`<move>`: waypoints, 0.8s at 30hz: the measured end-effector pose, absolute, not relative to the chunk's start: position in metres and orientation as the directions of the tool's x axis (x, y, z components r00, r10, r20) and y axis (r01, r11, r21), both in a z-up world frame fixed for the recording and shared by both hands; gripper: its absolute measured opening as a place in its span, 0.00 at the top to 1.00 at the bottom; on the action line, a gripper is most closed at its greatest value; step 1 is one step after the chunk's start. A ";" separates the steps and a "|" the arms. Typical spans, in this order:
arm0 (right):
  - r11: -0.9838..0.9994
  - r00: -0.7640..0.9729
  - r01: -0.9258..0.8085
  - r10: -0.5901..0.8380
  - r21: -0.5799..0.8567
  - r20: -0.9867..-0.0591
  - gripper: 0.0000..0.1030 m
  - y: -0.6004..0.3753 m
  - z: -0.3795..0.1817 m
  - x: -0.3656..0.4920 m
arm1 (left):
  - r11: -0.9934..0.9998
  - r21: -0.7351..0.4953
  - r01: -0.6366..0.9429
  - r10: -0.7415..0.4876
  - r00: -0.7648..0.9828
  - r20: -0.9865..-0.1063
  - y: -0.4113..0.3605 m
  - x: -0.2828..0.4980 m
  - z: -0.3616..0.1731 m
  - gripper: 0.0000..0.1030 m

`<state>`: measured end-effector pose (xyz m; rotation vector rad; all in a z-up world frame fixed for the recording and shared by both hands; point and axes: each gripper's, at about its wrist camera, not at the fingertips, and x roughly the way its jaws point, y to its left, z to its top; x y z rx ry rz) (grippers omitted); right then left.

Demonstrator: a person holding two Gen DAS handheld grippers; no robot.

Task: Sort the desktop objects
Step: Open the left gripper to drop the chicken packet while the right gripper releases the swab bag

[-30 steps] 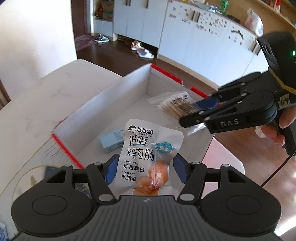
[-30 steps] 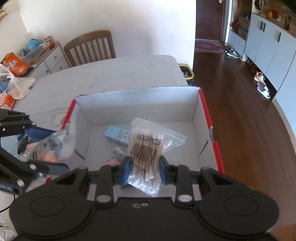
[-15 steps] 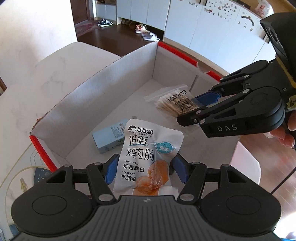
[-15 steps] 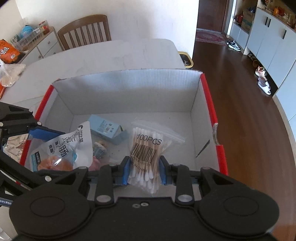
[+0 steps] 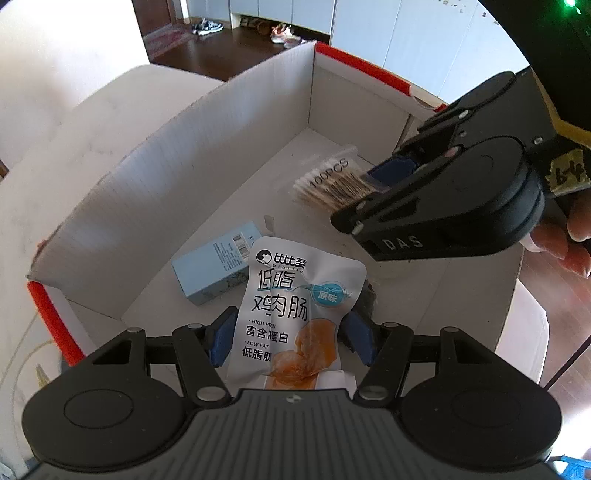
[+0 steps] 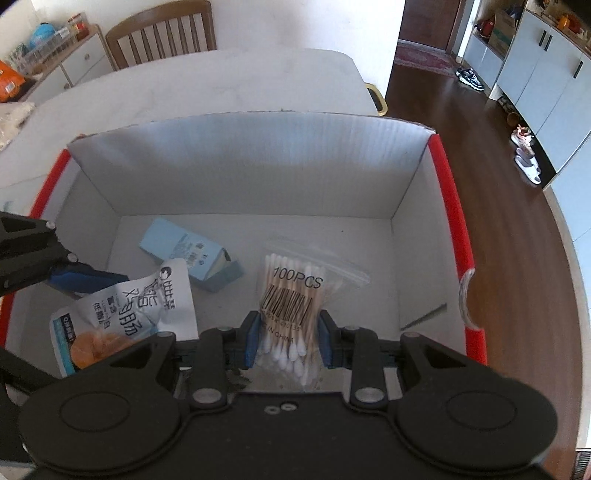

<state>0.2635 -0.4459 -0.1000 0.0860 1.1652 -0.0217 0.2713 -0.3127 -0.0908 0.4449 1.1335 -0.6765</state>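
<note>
Over the red-edged cardboard box (image 6: pixel 454 229), left gripper (image 5: pixel 291 341) pinches a chicken sausage pouch (image 5: pixel 295 317), right gripper (image 6: pixel 290 339) a cotton swab bag (image 6: pixel 295 295)

Ahead of the right gripper, past the white table (image 6: pixel 221 85), a wooden slat-back chair (image 6: pixel 162 33) stands against a plain white wall (image 6: pixel 295 22), with a low sideboard (image 6: pixel 70 62) to its left. Off to the gripper's right, dark wood flooring (image 6: pixel 509 236) runs to white cabinets (image 6: pixel 546 81), where shoes (image 6: pixel 526 158) lie in bright daylight.
</note>
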 end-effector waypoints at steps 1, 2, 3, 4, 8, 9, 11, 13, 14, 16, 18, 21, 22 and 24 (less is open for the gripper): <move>0.997 0.390 0.064 0.020 0.048 -0.921 0.70 -0.445 -0.101 0.266 | 0.723 -0.015 0.691 -0.265 0.256 -0.930 -0.312 0.269 -0.091 0.39; 0.997 0.385 0.064 0.013 0.041 -0.923 0.70 -0.444 -0.102 0.268 | 0.724 -0.019 0.690 -0.265 0.253 -0.930 -0.313 0.269 -0.092 0.39; 0.998 0.380 0.062 0.006 0.032 -0.925 0.70 -0.442 -0.103 0.270 | 0.725 -0.023 0.689 -0.266 0.249 -0.931 -0.313 0.269 -0.092 0.39; 0.998 0.375 0.059 -0.001 0.023 -0.927 0.70 -0.440 -0.104 0.272 | 0.726 -0.027 0.687 -0.266 0.245 -0.932 -0.313 0.269 -0.093 0.39; 0.998 0.357 0.058 -0.014 0.007 -0.934 0.70 -0.435 -0.111 0.279 | 0.734 -0.044 0.678 -0.269 0.231 -0.935 -0.305 0.258 -0.094 0.39; 0.998 0.356 0.058 -0.011 0.010 -0.934 0.70 -0.437 -0.112 0.280 | 0.736 -0.049 0.675 -0.270 0.226 -0.936 -0.305 0.258 -0.094 0.39; 0.998 0.351 0.060 -0.001 0.022 -0.936 0.70 -0.441 -0.116 0.283 | 0.742 -0.060 0.668 -0.271 0.217 -0.938 -0.304 0.258 -0.094 0.39; 0.998 0.348 0.060 0.000 0.022 -0.937 0.70 -0.440 -0.118 0.283 | 0.746 -0.072 0.662 -0.275 0.207 -0.939 -0.301 0.264 -0.089 0.39; 0.998 0.346 0.060 -0.001 0.021 -0.938 0.70 -0.439 -0.119 0.283 | 0.747 -0.077 0.661 -0.277 0.204 -0.939 -0.300 0.264 -0.088 0.39; 0.998 0.343 0.063 0.001 0.025 -0.939 0.69 -0.439 -0.120 0.284 | 0.747 -0.084 0.659 -0.280 0.198 -0.939 -0.300 0.264 -0.087 0.39; 0.998 0.343 0.062 0.002 0.024 -0.939 0.69 -0.439 -0.119 0.285 | 0.748 -0.083 0.658 -0.282 0.201 -0.938 -0.300 0.264 -0.087 0.39; 0.998 0.342 0.060 -0.001 0.021 -0.940 0.67 -0.439 -0.120 0.286 | 0.755 -0.086 0.650 -0.285 0.208 -0.936 -0.298 0.264 -0.086 0.35; 0.998 0.343 0.063 0.000 0.023 -0.939 0.66 -0.439 -0.120 0.285 | 0.758 -0.082 0.647 -0.285 0.215 -0.934 -0.298 0.263 -0.085 0.31; 0.998 0.343 0.067 -0.002 0.022 -0.939 0.65 -0.440 -0.120 0.285 | 0.762 -0.078 0.643 -0.287 0.226 -0.931 -0.297 0.268 -0.084 0.27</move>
